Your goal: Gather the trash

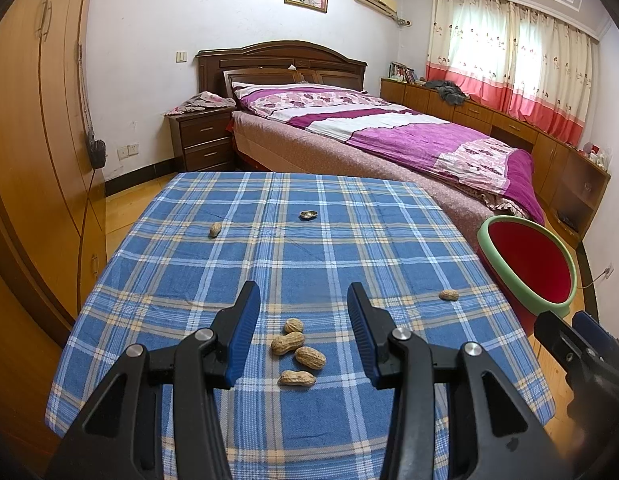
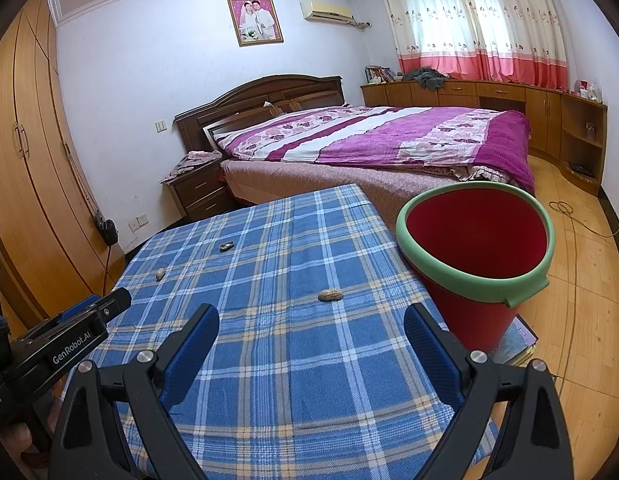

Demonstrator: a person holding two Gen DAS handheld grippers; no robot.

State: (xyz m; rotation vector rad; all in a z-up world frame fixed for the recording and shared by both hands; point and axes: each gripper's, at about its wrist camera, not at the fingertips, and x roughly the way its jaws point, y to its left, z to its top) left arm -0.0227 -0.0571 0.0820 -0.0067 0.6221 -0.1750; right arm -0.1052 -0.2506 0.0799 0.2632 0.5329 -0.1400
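Both grippers (image 1: 303, 300) (image 2: 311, 322) agape, maybe above tablecloth (image 1: 301, 256).

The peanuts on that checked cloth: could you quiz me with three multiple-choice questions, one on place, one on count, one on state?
1. Where does the red bin stand?
A. beside the table's right edge
B. on the bed
C. on the nightstand

2. How many peanuts lie clustered before the left hand-held gripper?
A. one
B. four
C. nine

3. The left hand-held gripper is:
A. open, empty
B. clamped on a peanut
C. inside the bin

Answers: A, the bin rises beside the cloth's edge; B, four shells lie together; A, nothing sits between its fingers.
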